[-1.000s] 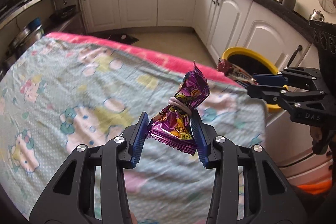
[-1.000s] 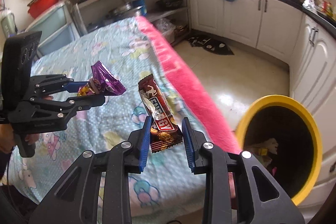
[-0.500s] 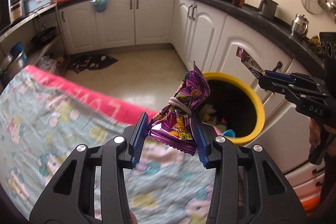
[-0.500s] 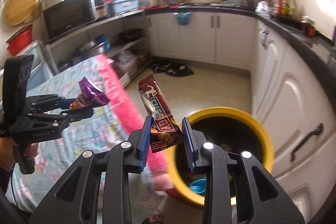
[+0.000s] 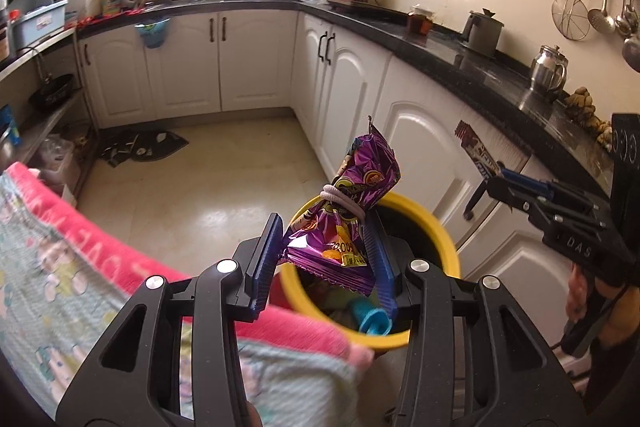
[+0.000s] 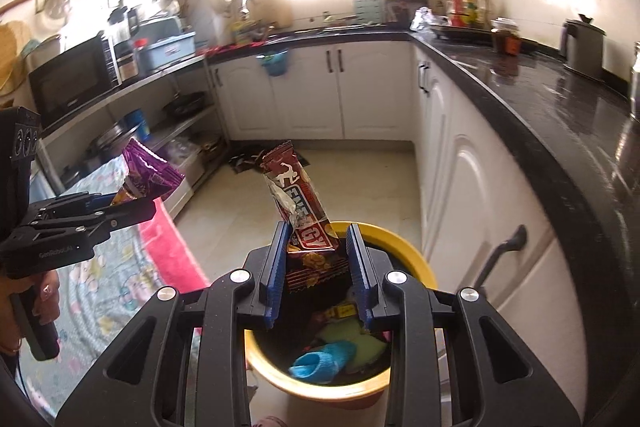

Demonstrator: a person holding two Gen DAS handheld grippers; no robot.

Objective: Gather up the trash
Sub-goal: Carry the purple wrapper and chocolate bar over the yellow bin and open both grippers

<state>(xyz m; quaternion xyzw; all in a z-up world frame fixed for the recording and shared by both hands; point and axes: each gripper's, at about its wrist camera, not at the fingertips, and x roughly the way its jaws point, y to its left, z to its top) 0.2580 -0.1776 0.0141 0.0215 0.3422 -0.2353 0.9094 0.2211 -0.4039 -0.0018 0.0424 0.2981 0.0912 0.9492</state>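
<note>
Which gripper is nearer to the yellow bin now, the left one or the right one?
Right, apparently. The right gripper holds its brown wrapper above the yellow bin; the left gripper is at the bin's rim by the bed edge.

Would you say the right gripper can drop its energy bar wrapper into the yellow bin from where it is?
Probably yes: the right gripper, shut on the energy bar wrapper, sits over the yellow bin, whose mouth lies open below it with nothing between.

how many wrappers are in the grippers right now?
2. A purple snack packet is clamped in the left gripper; a brown energy bar wrapper is clamped in the right gripper. Both are at the yellow bin. More trash inside is partly hidden.
</note>
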